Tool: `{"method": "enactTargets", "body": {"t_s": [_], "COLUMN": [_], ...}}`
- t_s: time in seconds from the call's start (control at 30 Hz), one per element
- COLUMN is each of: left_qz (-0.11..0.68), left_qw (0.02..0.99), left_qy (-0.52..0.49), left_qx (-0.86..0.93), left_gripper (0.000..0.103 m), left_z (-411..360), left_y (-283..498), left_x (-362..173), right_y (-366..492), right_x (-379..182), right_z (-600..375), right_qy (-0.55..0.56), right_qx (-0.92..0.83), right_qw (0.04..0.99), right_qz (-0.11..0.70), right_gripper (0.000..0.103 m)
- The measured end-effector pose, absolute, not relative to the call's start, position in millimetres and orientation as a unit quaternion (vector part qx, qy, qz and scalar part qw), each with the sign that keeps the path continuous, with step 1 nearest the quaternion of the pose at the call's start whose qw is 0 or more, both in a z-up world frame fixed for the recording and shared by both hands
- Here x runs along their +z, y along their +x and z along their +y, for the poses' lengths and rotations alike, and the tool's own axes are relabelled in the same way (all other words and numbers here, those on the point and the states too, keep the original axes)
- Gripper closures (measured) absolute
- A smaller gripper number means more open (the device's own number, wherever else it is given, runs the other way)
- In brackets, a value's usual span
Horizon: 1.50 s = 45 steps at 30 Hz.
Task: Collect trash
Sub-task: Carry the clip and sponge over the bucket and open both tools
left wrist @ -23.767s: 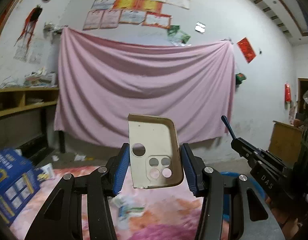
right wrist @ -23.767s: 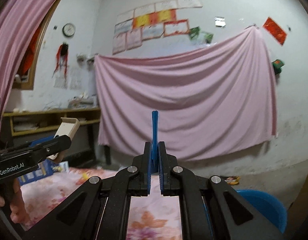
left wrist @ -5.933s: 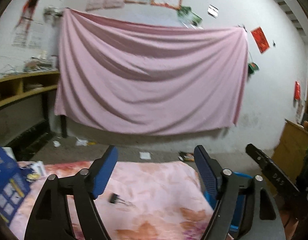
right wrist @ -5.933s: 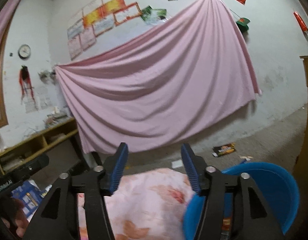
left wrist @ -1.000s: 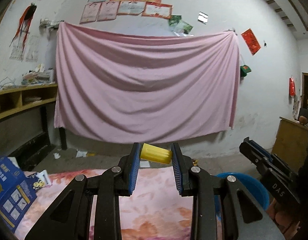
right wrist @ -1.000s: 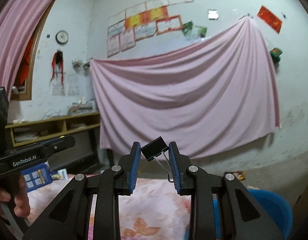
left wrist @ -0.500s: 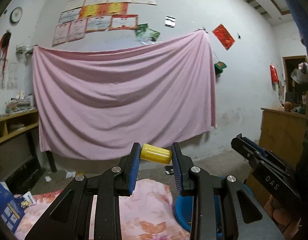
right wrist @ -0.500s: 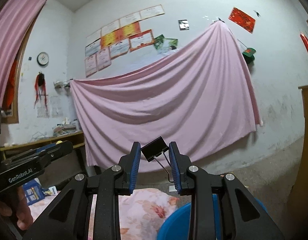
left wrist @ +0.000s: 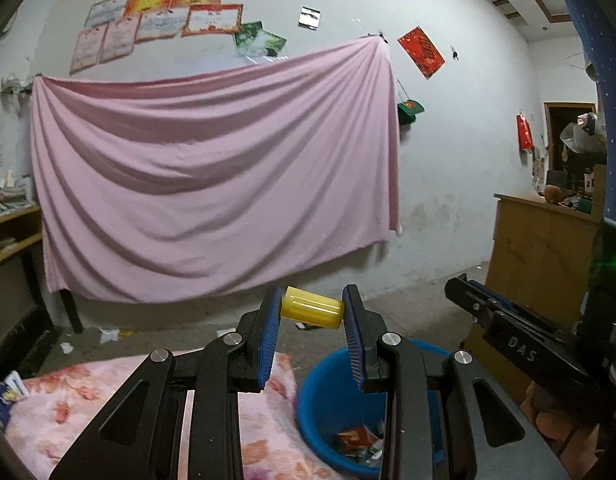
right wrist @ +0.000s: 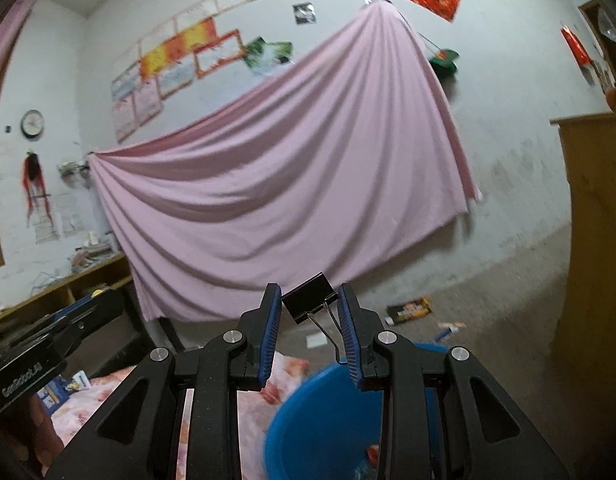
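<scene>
The left gripper clenched a yellow cap above the blue bucket (wrappers inside); the right gripper pinched a black binder clip.

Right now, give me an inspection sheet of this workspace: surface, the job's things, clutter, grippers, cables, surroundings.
Surface: pink flowered cloth beside the blue bucket.
Job's things: yellow cap and black binder clip, both held in the air near the bucket; wrappers already lie in the bucket.
Clutter: scraps of paper and a dark packet on the floor by the wall; blue box at the cloth's left edge.
Grippers: left gripper shut on the yellow cap; right gripper shut on the binder clip.
Cables: nothing seen.
Surroundings: pink sheet hung on the wall, papers above it, wooden cabinet at right, shelf at left.
</scene>
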<state>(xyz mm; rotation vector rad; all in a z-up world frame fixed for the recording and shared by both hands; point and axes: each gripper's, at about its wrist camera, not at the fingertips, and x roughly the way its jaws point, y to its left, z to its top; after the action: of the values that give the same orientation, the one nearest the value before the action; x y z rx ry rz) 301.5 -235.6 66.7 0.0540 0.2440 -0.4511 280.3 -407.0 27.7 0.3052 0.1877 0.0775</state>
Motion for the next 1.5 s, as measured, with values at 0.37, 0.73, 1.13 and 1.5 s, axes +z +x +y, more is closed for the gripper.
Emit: {"method": "enactTargets", "body": {"t_s": [0.37,0.73,1.13,1.5], "left_qz": [0.202,0.240,0.268,0.256], "left_qw": [0.940,0.925,0.918,0.926], "left_qy": [0.008,0.000,-0.008,-0.004], "left_qx": [-0.276,-0.296,-0.292,-0.277], "left_gripper": [0.076,0.076,0.069,0.069], "left_z": [-273,-286,-284,-274], "left_y": [337,352,354,347], "left_x": [48,40,35,46], "right_y": [294,303,305,304], "right_x": [11,-2,-2,4], "right_z": [-425,-447,-450,-445], "right_qy": [0.169,0.202,0.206,0.198], "right_qx": [0.012,-0.003,-0.006,-0.002], "right_qw": [0.974,0.962,0.960,0.964], "right_qz": [0.152,0.184,0.190,0.178], "right_gripper": [0.076,0.075,0.075,0.075]}}
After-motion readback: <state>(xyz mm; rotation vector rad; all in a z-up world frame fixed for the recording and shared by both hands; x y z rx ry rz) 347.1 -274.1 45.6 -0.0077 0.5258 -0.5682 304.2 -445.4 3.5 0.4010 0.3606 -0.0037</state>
